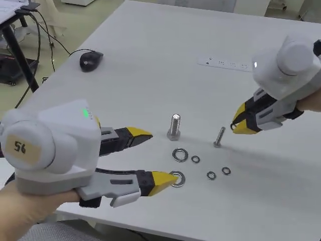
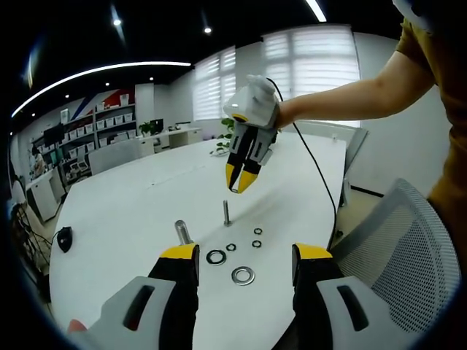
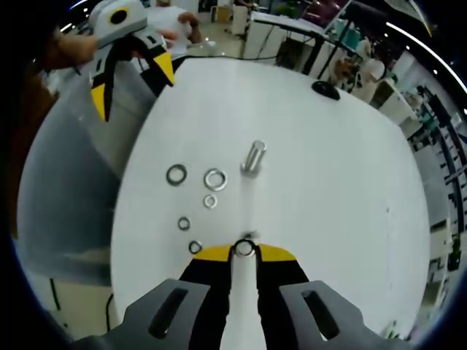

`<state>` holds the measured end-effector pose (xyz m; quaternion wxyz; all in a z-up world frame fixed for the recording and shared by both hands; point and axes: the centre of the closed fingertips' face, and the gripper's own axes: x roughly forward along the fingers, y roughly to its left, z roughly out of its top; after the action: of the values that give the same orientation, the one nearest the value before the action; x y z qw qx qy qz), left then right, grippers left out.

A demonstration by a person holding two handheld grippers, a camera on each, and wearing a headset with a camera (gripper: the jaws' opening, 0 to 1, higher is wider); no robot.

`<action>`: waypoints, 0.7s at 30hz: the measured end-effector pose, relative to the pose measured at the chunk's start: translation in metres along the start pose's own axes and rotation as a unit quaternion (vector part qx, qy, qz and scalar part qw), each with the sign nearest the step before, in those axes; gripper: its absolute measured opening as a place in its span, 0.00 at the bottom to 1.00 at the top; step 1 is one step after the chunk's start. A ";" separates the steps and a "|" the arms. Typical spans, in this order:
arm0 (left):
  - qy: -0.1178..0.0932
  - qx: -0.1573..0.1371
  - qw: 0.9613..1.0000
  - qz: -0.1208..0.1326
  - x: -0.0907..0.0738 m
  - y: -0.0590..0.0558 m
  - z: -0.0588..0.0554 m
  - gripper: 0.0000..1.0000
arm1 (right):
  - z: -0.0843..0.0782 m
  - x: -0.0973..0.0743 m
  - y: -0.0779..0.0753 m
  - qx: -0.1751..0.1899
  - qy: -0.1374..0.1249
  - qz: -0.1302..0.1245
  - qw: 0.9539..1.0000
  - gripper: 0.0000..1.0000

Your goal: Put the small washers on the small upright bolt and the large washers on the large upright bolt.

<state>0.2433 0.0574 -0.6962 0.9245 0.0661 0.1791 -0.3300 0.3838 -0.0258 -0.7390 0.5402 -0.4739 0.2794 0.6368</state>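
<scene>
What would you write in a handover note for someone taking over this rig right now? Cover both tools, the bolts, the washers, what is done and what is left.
Left tool: open, empty, hovering by a large washer on the table.
Right tool: shut on a small washer, close above the small bolt.
Loose: second large washer and three small washers, beside the large bolt.
Done: no washer on either bolt.
Left: all six washers.

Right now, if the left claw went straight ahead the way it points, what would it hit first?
Probably the big washer lying on the table, between the open tips of the left claw; depth is hard to judge.
</scene>
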 end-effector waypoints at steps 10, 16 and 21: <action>0.003 -0.009 1.000 0.001 0.002 0.005 -0.004 0.50 | 0.001 0.013 -0.009 0.004 0.003 0.010 1.000 0.12; 0.004 -0.014 1.000 -0.002 0.004 0.005 -0.007 0.50 | -0.001 0.017 -0.009 0.002 0.008 0.016 1.000 0.12; 0.003 -0.016 1.000 -0.001 0.003 0.005 -0.006 0.50 | 0.000 0.021 -0.008 0.000 0.011 0.021 1.000 0.12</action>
<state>0.2476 0.0610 -0.7030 0.9246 0.0524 0.1866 -0.3278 0.3920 -0.0149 -0.7569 0.5234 -0.4751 0.2951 0.6428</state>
